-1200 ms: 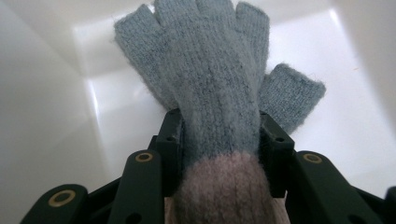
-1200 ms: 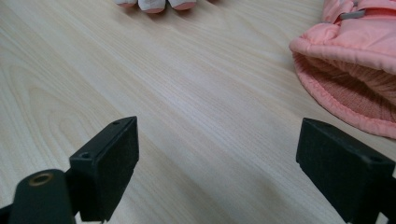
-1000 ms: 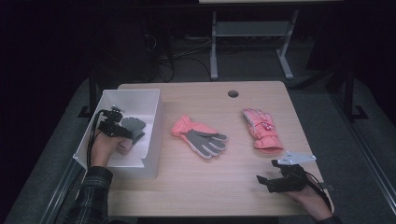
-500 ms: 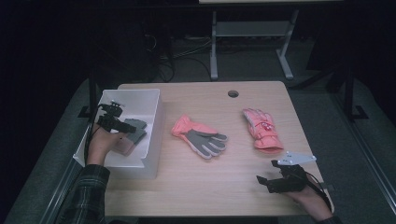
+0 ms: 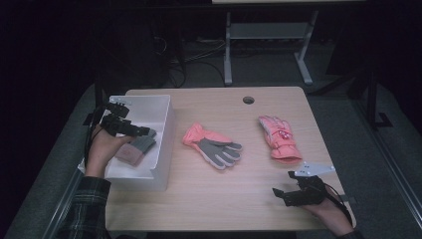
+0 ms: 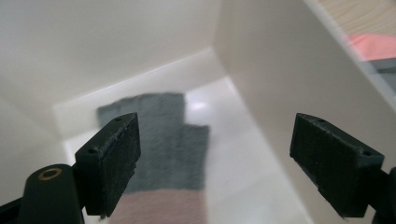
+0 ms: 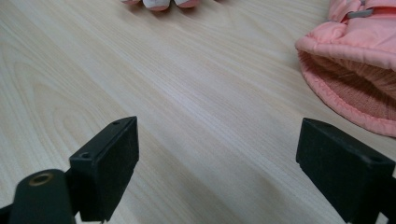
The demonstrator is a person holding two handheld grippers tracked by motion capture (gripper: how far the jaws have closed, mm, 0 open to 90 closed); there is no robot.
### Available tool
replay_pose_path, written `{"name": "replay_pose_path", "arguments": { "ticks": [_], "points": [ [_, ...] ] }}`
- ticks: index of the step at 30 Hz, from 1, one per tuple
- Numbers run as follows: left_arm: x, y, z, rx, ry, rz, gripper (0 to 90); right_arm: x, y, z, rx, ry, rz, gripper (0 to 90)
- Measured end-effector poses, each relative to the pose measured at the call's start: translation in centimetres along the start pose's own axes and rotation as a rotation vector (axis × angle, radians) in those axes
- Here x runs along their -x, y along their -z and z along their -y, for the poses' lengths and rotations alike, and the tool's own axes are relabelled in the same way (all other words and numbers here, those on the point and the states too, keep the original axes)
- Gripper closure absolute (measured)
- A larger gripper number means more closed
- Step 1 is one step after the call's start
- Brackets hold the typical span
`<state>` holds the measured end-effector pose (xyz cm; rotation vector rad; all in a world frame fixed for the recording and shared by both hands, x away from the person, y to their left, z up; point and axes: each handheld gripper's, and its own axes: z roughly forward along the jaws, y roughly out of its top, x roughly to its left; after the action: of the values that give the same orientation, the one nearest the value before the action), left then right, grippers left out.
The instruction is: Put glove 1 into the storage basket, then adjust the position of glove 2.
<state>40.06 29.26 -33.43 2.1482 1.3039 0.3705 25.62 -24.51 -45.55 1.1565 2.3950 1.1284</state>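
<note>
A grey-and-pink knit glove (image 5: 137, 148) lies flat on the floor of the white bin (image 5: 165, 119) at the table's left. My left gripper (image 5: 147, 132) hovers just above it, open; its jaws have just been opening and nothing is between them. In the left gripper view the glove (image 6: 173, 140) lies below my left gripper (image 6: 215, 172). A pink glove with a grey palm (image 5: 214, 145) lies mid-table, and a pink padded glove (image 5: 278, 137) lies to its right. My right gripper (image 5: 279, 194) rests open near the front right edge, facing the padded glove's cuff (image 7: 355, 70).
The bin's tall right wall (image 6: 289, 93) stands close beside my left gripper. A round cable hole (image 5: 248, 99) sits at the table's far edge. Bare wood (image 7: 187, 93) stretches between my right gripper and the gloves. The floor around the table is dark.
My left gripper has risen out of the bin and its jaws have spread, leaving the knit glove lying on the bin floor. The right hand has stayed put.
</note>
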Motion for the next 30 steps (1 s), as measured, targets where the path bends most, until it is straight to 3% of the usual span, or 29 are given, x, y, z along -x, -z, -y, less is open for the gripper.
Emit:
{"name": "replay_pose_path", "arguments": {
  "ticks": [4,9,20,25,30],
  "points": [
    [1.3,0.3,-0.6,0.027,-0.02,0.054,15.9,0.0,0.0,0.0,0.001,0.001,-0.001,12.9],
    [3.5,0.7,-1.3,0.053,-0.066,0.091,15.9,0.0,0.0,0.0,0.001,0.001,-0.001,12.9],
    [9.3,0.8,-2.1,0.094,-0.145,0.192,17.2,-0.1,0.0,0.0,-0.002,0.005,-0.005,12.9],
    [11.7,0.3,-2.5,0.12,-0.178,0.228,27.4,-0.3,-0.1,-0.1,-0.002,0.004,-0.007,12.9],
    [13.8,-0.5,-3.0,0.121,-0.214,0.227,42.9,-0.3,-0.1,-0.1,-0.002,0.01,-0.008,12.9]
  ]
}}
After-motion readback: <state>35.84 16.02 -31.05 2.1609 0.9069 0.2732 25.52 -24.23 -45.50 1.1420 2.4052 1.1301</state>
